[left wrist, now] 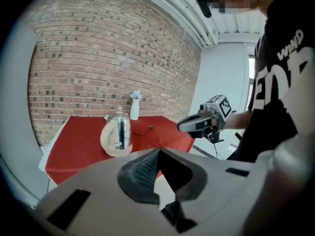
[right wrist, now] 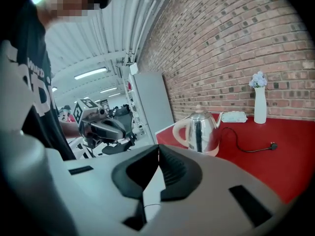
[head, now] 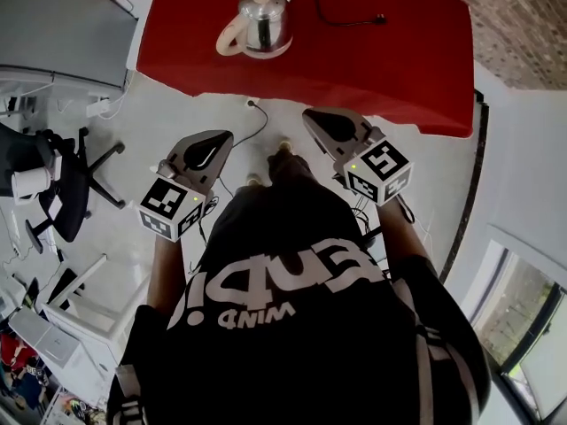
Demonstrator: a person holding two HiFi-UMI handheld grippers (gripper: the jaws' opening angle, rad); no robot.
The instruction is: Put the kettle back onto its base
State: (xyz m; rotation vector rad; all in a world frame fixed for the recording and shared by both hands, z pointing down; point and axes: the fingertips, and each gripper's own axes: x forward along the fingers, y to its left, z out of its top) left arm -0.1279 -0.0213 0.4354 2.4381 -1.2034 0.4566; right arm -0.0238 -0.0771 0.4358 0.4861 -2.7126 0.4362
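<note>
Head view: shiny rounded steel kettle (head: 263, 20) on red cloth (head: 399, 60); left claw (head: 223, 138), right claw (head: 312, 115) together, empty.

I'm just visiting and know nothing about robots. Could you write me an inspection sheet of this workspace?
Surface: red table, mostly bare.
Job's things: kettle upright near the table's front edge, on a cream ring that looks like its base.
Clutter: white vase with flowers by the wall.
Grippers: left gripper and right gripper both shut, empty, held short of the table.
Cables: black cord on the table, plug lying loose; another cable on the floor.
Surroundings: brick wall, office chair, grey cabinet.
</note>
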